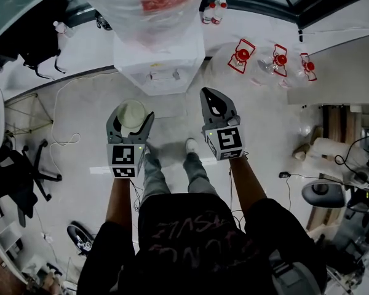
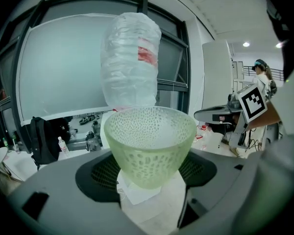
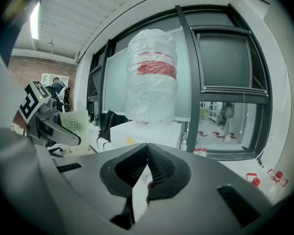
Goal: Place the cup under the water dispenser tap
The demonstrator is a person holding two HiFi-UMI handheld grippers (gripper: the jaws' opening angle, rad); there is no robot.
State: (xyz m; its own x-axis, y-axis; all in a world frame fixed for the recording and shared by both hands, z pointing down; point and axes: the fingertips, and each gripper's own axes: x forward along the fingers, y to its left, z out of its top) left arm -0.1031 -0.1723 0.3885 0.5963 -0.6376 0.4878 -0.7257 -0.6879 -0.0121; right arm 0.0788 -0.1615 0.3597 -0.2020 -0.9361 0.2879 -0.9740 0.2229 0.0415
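Observation:
A pale green perforated cup (image 2: 151, 143) stands upright between the jaws of my left gripper (image 1: 130, 123), which is shut on it; from the head view the cup (image 1: 131, 112) shows as a pale round rim. Ahead stands the white water dispenser (image 1: 158, 57) with a big clear bottle (image 2: 130, 62) with a red label on top. The cup is held in the air, short of the dispenser front. My right gripper (image 1: 216, 106) hangs beside it, shut with nothing between its jaws. In the right gripper view the cup (image 3: 74, 126) appears at the left and the dispenser (image 3: 144, 131) ahead.
Red-and-white cage-like objects (image 1: 242, 55) lie on the floor to the right of the dispenser. Small bottles (image 1: 211, 12) stand by the window behind it. An office chair (image 1: 24, 171) is at the left, cables trail over the floor, and desks with equipment (image 1: 344, 189) crowd the right.

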